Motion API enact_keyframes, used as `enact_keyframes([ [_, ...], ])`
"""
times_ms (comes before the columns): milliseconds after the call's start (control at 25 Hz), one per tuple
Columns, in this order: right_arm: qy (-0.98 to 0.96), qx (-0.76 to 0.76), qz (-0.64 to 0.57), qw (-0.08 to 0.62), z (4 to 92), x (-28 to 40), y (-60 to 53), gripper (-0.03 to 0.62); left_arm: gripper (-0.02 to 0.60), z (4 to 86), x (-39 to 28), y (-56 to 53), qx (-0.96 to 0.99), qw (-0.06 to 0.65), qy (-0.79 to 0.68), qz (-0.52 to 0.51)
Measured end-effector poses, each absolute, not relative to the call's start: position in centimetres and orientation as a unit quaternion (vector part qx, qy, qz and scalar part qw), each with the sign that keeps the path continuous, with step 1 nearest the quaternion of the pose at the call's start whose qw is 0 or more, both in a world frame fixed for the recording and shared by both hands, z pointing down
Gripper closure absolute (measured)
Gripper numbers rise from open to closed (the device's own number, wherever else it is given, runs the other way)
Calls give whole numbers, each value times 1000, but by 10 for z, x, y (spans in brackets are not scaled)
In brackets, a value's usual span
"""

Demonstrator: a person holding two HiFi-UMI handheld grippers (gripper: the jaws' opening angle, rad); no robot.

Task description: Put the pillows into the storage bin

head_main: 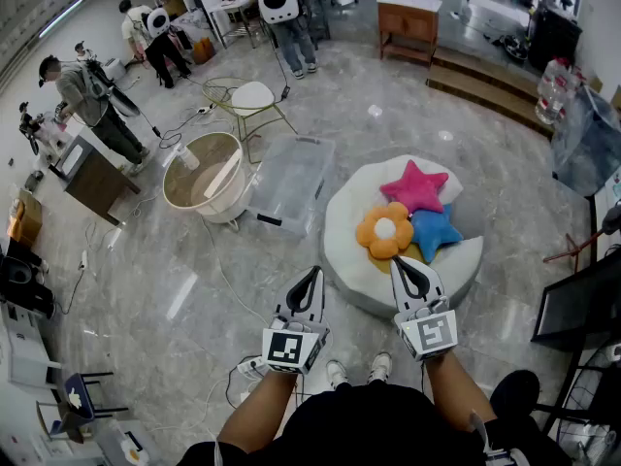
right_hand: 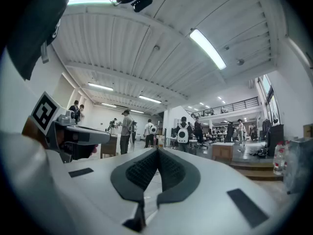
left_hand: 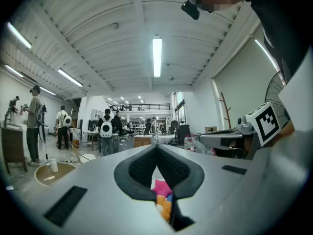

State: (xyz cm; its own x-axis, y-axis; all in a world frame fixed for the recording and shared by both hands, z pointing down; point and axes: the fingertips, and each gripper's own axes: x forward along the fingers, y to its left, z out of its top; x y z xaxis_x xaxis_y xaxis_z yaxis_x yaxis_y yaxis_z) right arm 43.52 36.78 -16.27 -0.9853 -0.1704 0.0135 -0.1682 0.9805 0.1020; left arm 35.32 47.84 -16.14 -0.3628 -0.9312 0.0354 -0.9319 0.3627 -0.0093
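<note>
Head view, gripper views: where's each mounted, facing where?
Head view: on the person's head, steeply down at the pillows and storage bin; forearms, shoes, left gripper, right gripper show.
Left gripper view: on left gripper, level across the hall; own shut jaws, right gripper at right.
Right gripper view: on right gripper, level across the hall; own shut jaws, left gripper at left.
Shared: pillows in head and left gripper views.

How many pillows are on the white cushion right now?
3: pink star at the back, orange flower front left, blue star front right. A yellow edge under them may be a fourth.
</note>
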Motion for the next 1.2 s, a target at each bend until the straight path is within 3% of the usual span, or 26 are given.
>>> enact_keyframes([
  [1200, -989, 127, -71, 0, -162, 391, 473, 578, 565, -133, 309, 571, 593, 23, -805, -14],
])
